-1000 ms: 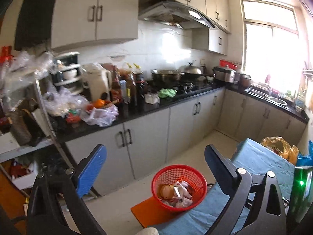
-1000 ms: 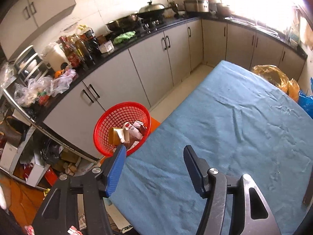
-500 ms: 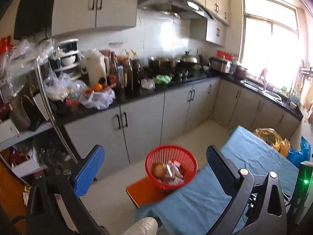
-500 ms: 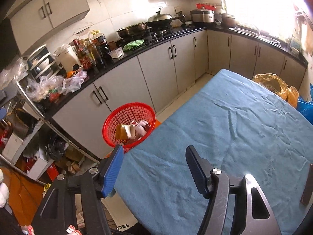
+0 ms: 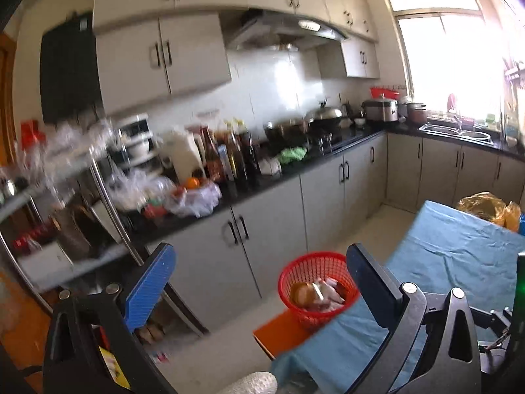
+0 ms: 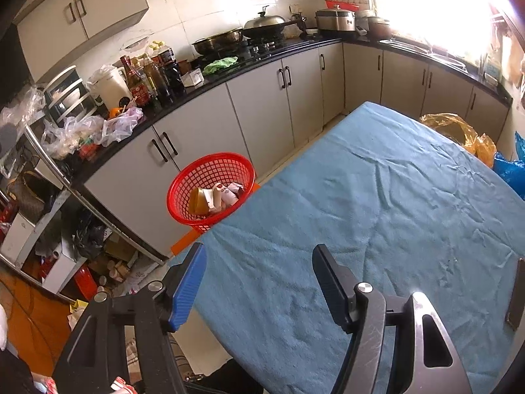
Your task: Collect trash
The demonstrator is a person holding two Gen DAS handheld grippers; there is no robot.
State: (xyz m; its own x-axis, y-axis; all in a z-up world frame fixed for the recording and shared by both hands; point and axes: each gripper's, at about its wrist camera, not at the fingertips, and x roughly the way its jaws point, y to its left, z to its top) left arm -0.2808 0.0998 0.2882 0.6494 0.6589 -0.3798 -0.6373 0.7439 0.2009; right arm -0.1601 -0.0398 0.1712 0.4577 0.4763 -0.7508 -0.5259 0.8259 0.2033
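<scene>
With the left gripper and right gripper spread and empty, a careless sweep could topple the red basket off its perch beside the surface.

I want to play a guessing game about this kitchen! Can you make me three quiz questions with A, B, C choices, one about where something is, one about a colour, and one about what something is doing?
1. Where is the red basket?
A. beside the table's edge
B. on the counter
C. in the sink

2. What colour is the tablecloth?
A. yellow
B. blue
C. white

3. The right gripper is:
A. holding a bottle
B. shut tight
C. open and empty

Answers: 1 A, the basket sits low by the table corner. 2 B, the cloth is blue. 3 C, nothing sits between its fingers.
</scene>
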